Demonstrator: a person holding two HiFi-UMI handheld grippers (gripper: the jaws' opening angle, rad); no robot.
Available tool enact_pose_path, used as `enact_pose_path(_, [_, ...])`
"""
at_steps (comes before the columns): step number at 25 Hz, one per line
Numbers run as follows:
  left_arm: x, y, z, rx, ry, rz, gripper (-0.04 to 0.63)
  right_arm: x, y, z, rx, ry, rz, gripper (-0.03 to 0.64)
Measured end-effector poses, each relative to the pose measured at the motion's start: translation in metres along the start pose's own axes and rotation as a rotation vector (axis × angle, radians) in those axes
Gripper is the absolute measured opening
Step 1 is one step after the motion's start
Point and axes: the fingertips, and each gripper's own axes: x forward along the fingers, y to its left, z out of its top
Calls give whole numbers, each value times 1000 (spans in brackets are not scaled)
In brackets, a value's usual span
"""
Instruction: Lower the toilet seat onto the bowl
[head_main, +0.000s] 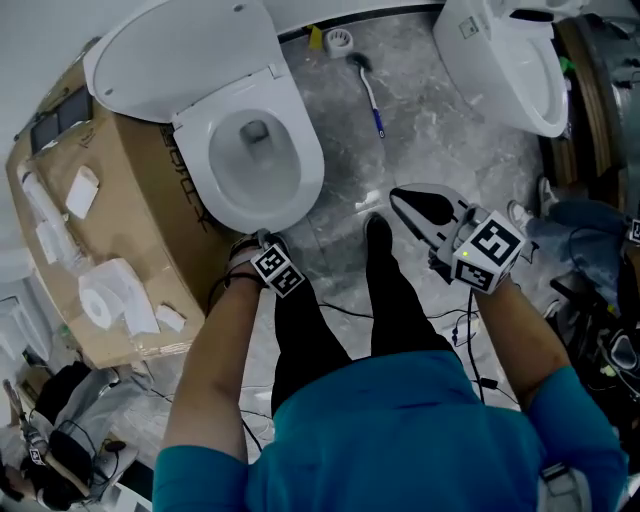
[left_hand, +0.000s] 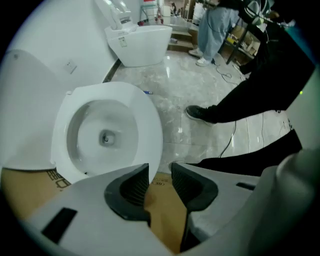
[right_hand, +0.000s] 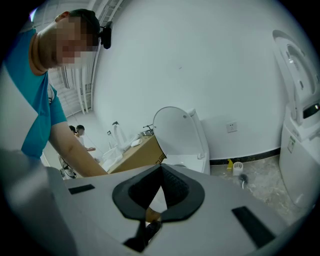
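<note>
Grey marble floor underfoot, toilet seat lying flat on the bowl with lid raised behind, cardboard box hard against the toilet's side. Left gripper low by the bowl's front rim, jaws parted by a narrow gap and gripping nothing, box showing between them. Right gripper well apart over the floor, jaws pinched together at the tips and empty; blue-handled brush and second toilet beyond.

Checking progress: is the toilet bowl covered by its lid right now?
No, the lid stands raised behind the open bowl.
</note>
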Motion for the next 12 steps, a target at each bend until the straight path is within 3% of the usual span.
enact_pose_path(5, [-66, 12, 19, -245, -202, -13, 124, -10, 14, 30, -10, -14, -16, -9])
enact_pose_path(9, [-151, 39, 34, -513, -454, -23, 124, -22, 33, 64, -41, -38, -21, -9])
enact_pose_path(12, [-234, 63, 38, -670, -635, -17, 123, -38, 47, 92, -61, -60, -29, -9])
